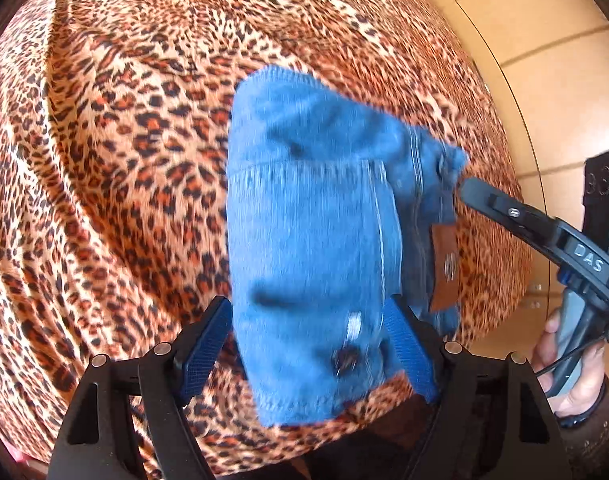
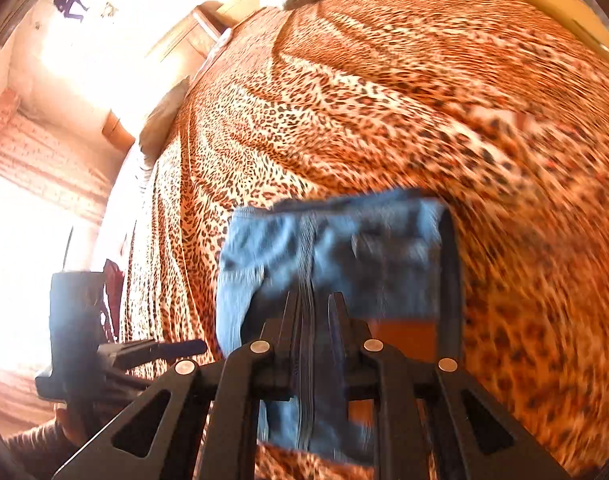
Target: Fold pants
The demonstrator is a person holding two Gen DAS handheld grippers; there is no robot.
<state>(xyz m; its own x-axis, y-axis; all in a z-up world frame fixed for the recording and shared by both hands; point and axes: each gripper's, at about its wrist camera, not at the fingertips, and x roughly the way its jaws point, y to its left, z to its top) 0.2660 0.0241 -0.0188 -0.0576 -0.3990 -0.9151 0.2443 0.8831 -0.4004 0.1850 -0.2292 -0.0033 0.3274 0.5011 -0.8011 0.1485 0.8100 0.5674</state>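
Blue denim pants [image 1: 312,240] lie in a folded bundle on a leopard-print bedspread [image 1: 104,160], with a brown leather patch [image 1: 444,268] at the waistband. My left gripper [image 1: 308,344] is open, its blue pads either side of the bundle's near end. My right gripper [image 1: 464,188] comes in from the right and is shut on the waistband corner. In the right wrist view the right gripper [image 2: 312,308] is shut on the denim [image 2: 332,248], which is blurred. The left gripper [image 2: 184,348] shows at the lower left.
The bedspread [image 2: 384,100] covers the whole bed. A tan tiled floor [image 1: 544,60] lies beyond the bed's right edge. A bright window and brick wall [image 2: 32,160] are at the left. A pale pillow [image 2: 160,120] sits at the bed's far edge.
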